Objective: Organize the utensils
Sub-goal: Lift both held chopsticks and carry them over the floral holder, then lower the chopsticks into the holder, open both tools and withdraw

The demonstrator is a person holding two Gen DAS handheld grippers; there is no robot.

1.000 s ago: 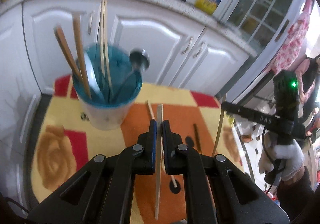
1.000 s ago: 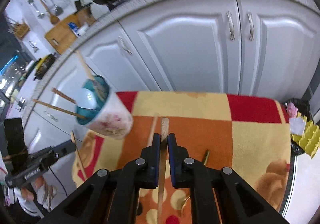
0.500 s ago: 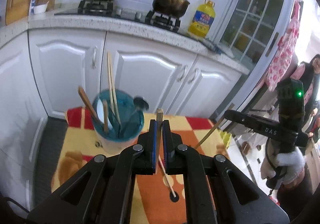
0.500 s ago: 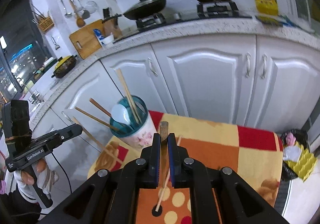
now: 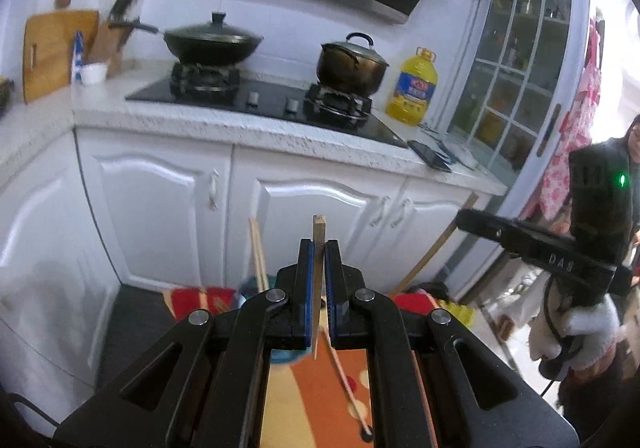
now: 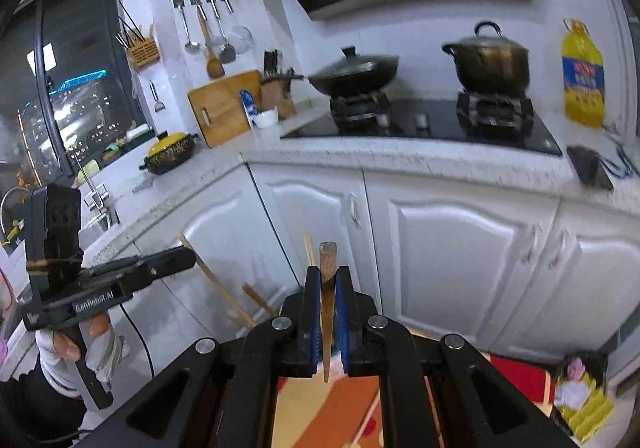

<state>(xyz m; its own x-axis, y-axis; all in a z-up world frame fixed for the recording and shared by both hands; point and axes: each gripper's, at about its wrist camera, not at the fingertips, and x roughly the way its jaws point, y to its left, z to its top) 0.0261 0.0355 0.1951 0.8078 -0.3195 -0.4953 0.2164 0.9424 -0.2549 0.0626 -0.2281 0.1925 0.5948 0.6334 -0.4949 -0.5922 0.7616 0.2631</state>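
Observation:
My left gripper (image 5: pixel 319 248) is shut on a pale wooden chopstick (image 5: pixel 318 232) that stands upright between its jaws. My right gripper (image 6: pixel 327 276) is shut on a darker wooden chopstick (image 6: pixel 327 260), also upright. Both are lifted high above the patterned mat (image 5: pixel 308 404). The blue utensil cup (image 5: pixel 252 286) is mostly hidden behind the left gripper; chopsticks (image 5: pixel 258 252) stick up from it. One loose chopstick (image 5: pixel 344 384) lies on the mat. The right gripper also shows in the left wrist view (image 5: pixel 464 218), and the left gripper in the right wrist view (image 6: pixel 188 254).
White cabinets (image 5: pixel 320 208) and a stone counter (image 5: pixel 280 128) with a hob, wok (image 5: pixel 212 42), pot (image 5: pixel 352 64) and oil bottle (image 5: pixel 414 86) stand behind. A phone (image 5: pixel 430 156) lies on the counter. A bin with yellow packaging (image 6: pixel 580 396) sits at the right.
Both grippers have risen and tilted upward with their chopsticks, so the cup and mat dropped low in view and the counter and stove came into view.

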